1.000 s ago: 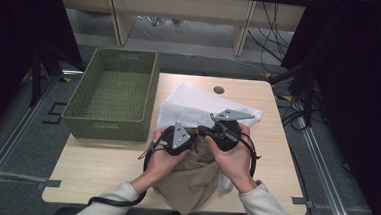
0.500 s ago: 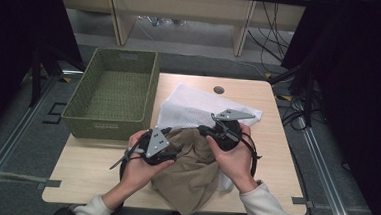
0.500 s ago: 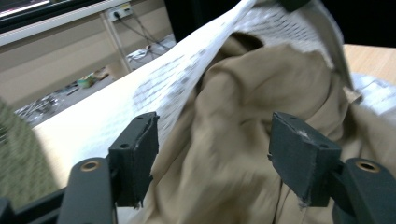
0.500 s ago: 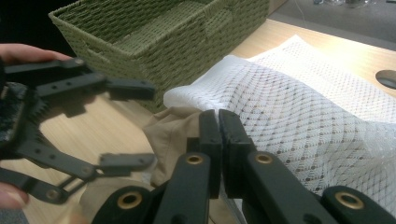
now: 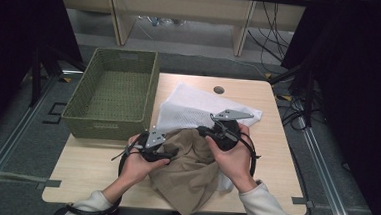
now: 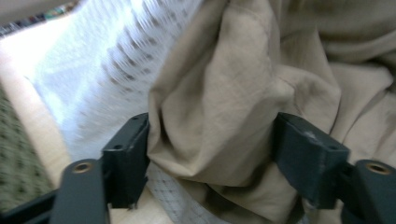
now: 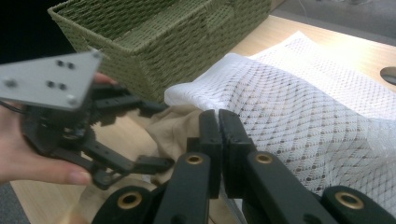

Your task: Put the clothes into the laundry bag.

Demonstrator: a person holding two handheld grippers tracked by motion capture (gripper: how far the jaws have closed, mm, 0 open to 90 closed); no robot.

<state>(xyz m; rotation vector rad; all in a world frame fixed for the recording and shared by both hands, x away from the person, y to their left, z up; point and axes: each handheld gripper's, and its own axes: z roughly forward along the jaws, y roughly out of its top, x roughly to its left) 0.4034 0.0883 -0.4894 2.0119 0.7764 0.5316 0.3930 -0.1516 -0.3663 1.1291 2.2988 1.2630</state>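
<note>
A crumpled tan cloth (image 5: 189,172) lies at the table's front, partly over a white mesh cloth (image 5: 198,105). My left gripper (image 5: 173,151) stands at the tan cloth's left side. In the left gripper view its jaws (image 6: 212,154) straddle a thick fold of tan cloth (image 6: 233,93); they are open and have just been closing a little. My right gripper (image 5: 201,130) is at the cloth's raised top. Its jaws (image 7: 219,121) are shut, seemingly on the tan cloth (image 7: 173,128) bunched at their tips. The left gripper (image 7: 159,135) appears open beside them.
A green woven basket (image 5: 78,115) stands at the table's left, close behind the left hand. The white mesh (image 7: 303,102) spreads toward the back right. A round hole (image 5: 218,89) sits near the far edge. The tan cloth hangs over the front edge.
The left gripper has left the right one, moved left and toward me, and now sits low at the tan cloth's left side. The right gripper has stayed put.
</note>
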